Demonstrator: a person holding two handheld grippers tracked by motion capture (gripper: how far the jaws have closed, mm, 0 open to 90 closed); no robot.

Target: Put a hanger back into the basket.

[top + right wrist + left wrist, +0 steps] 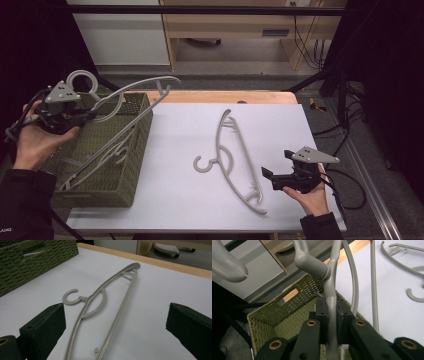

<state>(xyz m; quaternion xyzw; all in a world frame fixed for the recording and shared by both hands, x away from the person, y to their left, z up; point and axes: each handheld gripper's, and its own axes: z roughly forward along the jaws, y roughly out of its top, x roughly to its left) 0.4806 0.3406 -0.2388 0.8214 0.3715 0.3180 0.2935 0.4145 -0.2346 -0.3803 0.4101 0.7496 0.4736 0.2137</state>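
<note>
Left gripper [331, 322] clamps hanger [329, 287]; its lower end hidden in basket [274, 315].

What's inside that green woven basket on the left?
The green basket holds grey hangers leaning inside. The left gripper grips one hanger, raised partly above the rim. The basket's near wall hides its floor.

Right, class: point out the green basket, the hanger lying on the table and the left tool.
green basket [131, 192]: high view, near corner wall.
flat hanger [241, 146]: high view, straight bar.
left tool [331, 315]: left gripper view, between tips.
</note>
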